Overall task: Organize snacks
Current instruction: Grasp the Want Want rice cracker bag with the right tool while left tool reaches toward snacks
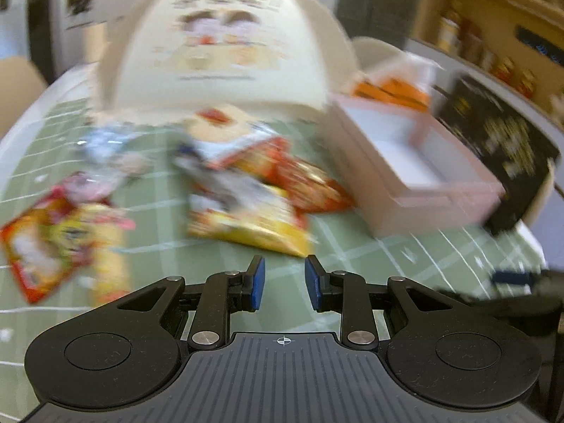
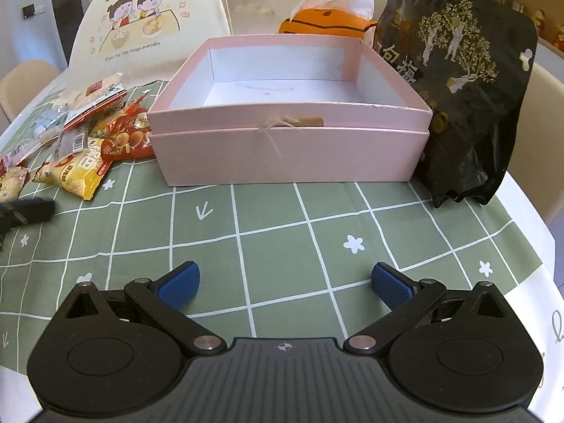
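Your right gripper [image 2: 284,282] hangs over the green grid-patterned cloth [image 2: 282,232] on the desk, jaws spread wide and holding nothing. Your left gripper [image 1: 284,283] has its ribbed blue pads [image 1: 258,283] parted by a narrower gap, also empty. Just past it lies a crinkly yellow foil snack packet [image 1: 246,225] among loose red wrappers. Beyond, the square pink cardboard box [image 2: 289,148] sits open with bare white walls, a glossy black pouch [image 2: 469,88] leaning at its right side.
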`<state>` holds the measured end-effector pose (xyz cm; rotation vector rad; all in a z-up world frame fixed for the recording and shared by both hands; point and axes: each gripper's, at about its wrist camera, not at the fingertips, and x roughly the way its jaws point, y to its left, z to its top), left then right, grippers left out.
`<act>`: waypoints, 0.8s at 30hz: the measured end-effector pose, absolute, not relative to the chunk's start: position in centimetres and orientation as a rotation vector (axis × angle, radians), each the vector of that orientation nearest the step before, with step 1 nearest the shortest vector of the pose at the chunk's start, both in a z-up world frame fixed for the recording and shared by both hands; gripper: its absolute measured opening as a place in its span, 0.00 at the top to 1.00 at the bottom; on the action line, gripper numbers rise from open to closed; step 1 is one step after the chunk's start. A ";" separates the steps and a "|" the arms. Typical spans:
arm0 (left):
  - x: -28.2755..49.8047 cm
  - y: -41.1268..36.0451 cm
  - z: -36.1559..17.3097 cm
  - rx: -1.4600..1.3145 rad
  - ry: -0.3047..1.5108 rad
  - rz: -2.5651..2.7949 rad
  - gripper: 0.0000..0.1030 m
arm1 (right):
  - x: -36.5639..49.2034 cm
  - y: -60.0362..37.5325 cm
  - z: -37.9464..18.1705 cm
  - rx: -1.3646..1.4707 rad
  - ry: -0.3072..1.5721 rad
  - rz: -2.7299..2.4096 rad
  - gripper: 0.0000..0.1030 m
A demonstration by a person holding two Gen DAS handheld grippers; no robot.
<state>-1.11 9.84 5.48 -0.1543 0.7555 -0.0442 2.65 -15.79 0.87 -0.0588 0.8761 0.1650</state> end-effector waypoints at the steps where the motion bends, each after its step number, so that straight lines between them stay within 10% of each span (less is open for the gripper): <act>1: -0.9 11.2 6.1 -0.164 0.751 -0.025 0.71 | 2.8 -15.7 1.0 -0.061 0.887 0.169 0.00; 15: 18.4 32.5 7.0 -0.160 0.863 0.011 0.72 | 8.9 -1.6 11.4 -0.108 0.759 0.531 0.09; 24: 17.2 31.2 4.4 -0.010 0.956 -0.215 0.60 | 20.5 6.9 7.1 -0.218 0.848 0.599 0.08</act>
